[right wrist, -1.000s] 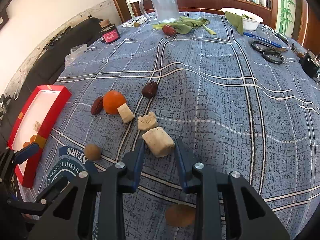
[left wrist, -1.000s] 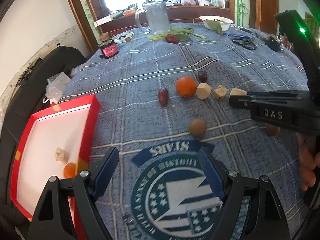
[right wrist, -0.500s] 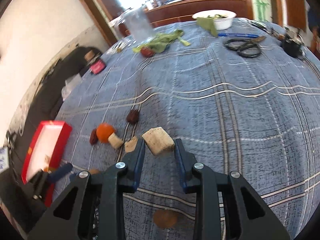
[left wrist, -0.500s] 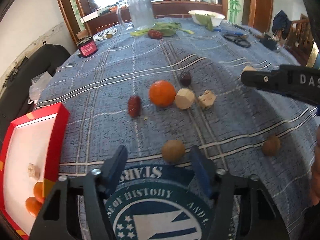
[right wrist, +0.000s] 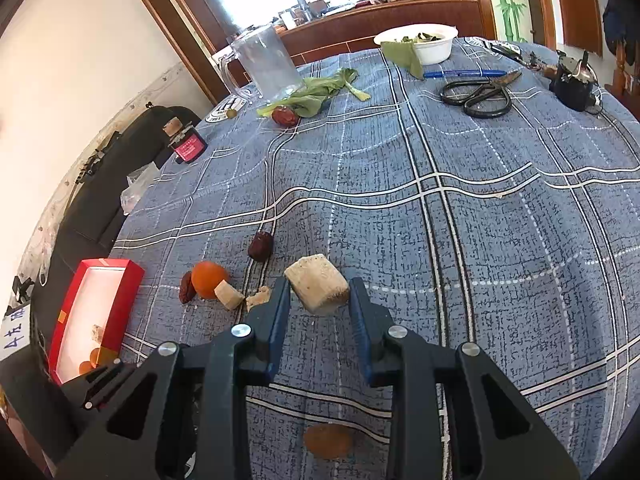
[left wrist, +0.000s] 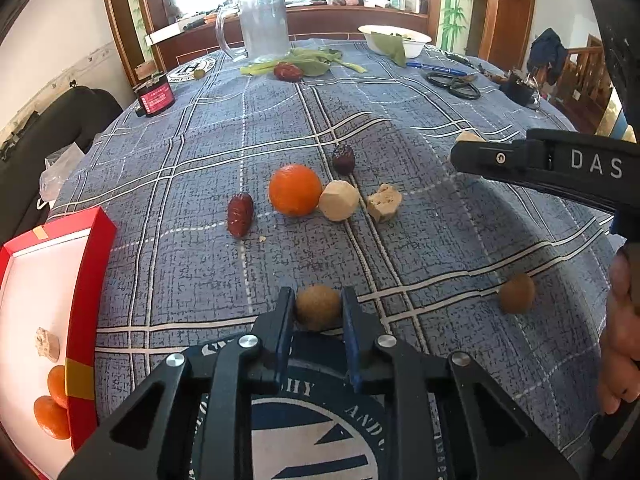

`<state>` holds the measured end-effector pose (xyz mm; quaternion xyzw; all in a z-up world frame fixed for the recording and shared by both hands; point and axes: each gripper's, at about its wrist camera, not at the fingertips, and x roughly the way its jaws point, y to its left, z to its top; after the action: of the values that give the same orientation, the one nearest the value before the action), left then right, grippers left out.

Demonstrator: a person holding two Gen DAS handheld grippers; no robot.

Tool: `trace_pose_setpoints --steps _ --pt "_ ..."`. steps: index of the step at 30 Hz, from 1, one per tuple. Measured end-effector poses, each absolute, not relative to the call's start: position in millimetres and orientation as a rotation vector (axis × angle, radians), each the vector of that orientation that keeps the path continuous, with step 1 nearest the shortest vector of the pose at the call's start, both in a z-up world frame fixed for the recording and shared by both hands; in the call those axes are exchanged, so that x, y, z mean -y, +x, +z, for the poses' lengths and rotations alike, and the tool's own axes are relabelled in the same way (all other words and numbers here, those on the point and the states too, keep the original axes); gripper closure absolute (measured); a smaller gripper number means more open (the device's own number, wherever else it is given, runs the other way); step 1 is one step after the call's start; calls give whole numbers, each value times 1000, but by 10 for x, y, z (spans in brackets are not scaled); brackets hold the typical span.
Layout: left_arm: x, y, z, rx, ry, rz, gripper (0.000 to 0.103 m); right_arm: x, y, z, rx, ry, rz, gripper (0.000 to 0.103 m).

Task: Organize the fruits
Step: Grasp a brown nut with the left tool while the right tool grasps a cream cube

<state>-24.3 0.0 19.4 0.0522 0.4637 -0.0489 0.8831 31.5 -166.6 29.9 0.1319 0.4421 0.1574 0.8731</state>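
Note:
My left gripper [left wrist: 317, 310] is shut on a round brown fruit [left wrist: 318, 307] resting on the blue plaid tablecloth. My right gripper [right wrist: 318, 292] is shut on a pale tan chunk [right wrist: 318, 288] and holds it above the table; it also shows in the left wrist view [left wrist: 464, 142]. On the cloth lie an orange [left wrist: 295, 189], a red date [left wrist: 240, 214], a dark date [left wrist: 344, 159], two pale chunks [left wrist: 339, 201] [left wrist: 384, 202] and another brown fruit [left wrist: 517, 293]. The red box [left wrist: 86, 280] at left holds two oranges [left wrist: 50, 416] and a chunk [left wrist: 47, 345].
At the far end stand a clear pitcher [left wrist: 264, 26], a white bowl [left wrist: 394, 38], greens with a red fruit [left wrist: 287, 72], scissors [left wrist: 454, 84], a pen [left wrist: 430, 67] and a small red-labelled jar [left wrist: 154, 98]. A dark sofa [left wrist: 48, 128] lies beyond the left edge.
My left gripper moved forward and closed on the round brown fruit. My right gripper lifted the pale chunk higher off the table.

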Motion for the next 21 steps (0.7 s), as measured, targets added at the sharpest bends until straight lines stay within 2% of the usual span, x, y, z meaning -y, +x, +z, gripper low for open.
trace_pose_setpoints --steps 21 --pt "-121 -578 498 -908 43 -128 81 1590 188 448 -837 250 345 71"
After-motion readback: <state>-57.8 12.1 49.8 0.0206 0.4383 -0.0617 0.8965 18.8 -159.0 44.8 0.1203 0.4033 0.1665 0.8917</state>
